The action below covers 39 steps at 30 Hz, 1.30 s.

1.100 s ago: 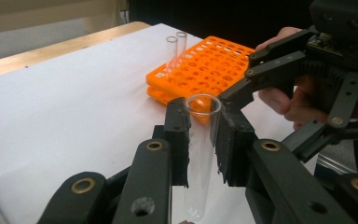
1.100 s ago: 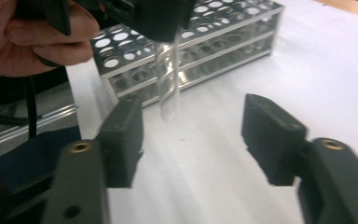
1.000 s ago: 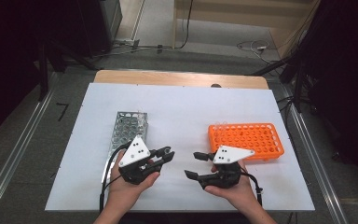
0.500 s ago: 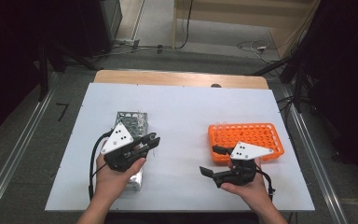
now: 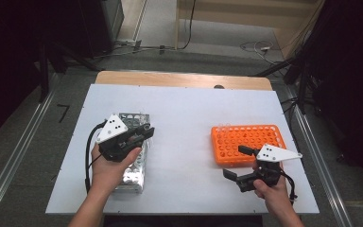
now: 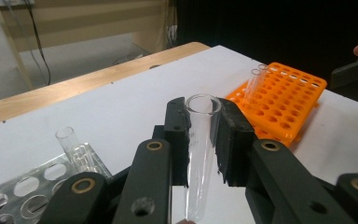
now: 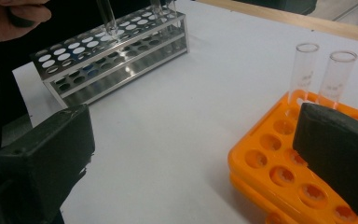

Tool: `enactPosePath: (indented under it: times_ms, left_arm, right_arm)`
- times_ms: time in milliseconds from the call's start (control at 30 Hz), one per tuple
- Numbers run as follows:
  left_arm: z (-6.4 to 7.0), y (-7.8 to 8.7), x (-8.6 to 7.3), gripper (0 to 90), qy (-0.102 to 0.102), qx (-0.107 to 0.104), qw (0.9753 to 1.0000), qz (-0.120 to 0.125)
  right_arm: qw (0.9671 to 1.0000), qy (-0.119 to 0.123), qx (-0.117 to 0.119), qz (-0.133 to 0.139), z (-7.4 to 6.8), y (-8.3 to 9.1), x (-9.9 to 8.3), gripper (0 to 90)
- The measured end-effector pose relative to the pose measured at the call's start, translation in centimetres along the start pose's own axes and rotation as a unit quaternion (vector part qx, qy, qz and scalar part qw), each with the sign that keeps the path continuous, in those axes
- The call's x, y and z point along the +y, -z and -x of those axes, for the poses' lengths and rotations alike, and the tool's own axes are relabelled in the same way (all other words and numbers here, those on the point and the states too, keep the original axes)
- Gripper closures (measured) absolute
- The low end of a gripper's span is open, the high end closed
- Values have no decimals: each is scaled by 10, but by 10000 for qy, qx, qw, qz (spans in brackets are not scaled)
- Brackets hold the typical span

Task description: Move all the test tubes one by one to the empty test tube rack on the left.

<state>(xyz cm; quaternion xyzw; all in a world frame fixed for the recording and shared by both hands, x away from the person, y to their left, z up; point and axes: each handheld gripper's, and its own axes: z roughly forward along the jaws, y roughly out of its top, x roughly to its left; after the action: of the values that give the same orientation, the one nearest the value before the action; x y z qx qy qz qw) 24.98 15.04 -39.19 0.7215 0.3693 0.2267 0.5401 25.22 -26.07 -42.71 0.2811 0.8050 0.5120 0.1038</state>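
Left gripper (image 6: 200,140) pinches a glass tube (image 6: 199,154) over the steel rack (image 5: 134,172) — we keep it vertical, carry toward the orange rack (image 5: 250,142) at 3 o'clock; right gripper (image 5: 241,165) wide open, empty.

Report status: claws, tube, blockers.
Left claw shut on test tube, above metal rack. Right claw open beside orange rack. Path looks unobstructed.

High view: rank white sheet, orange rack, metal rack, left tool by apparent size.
1. White sheet
2. Orange rack
3. Metal rack, partly hidden under the hand, so close to the orange rack, unsure
4. Left tool, holding a test tube
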Motion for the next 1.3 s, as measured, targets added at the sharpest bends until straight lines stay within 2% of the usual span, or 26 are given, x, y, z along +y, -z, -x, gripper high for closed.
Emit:
enactPosePath:
  times_ms: [267, 400, 533, 633, 833, 1033, 1300]
  left_arm:
    - [-13, -5, 5, 762, 54, 141, 9999, -11]
    - [-19, -6, 8, 763, 29, 252, 9997, -21]
    - [-26, -8, 10, 763, 86, 354, 9993, 4]
    - [-31, -11, 10, 762, 99, 437, 9990, 7]
    - [-40, -18, 6, 763, 172, 628, 9979, 33]
    - [-46, -24, -1, 763, 185, 838, 9963, 64]
    - [-49, -31, -11, 762, 226, 949, 9952, -11]
  right_arm:
    - [9998, 11, -191, -6, 9, 18, -15, 0]
    - [9998, -46, -218, 14, 16, 28, -22, 0]
    - [9996, -120, -216, 108, 22, 33, -25, 0]
    - [9996, -138, -187, 143, 25, 34, -26, 0]
    - [9992, -180, -311, 158, 25, 33, -27, 0]
    - [9993, -175, -256, 219, 28, 34, -28, 0]
    - [9994, -174, -244, 197, 27, 34, -29, 0]
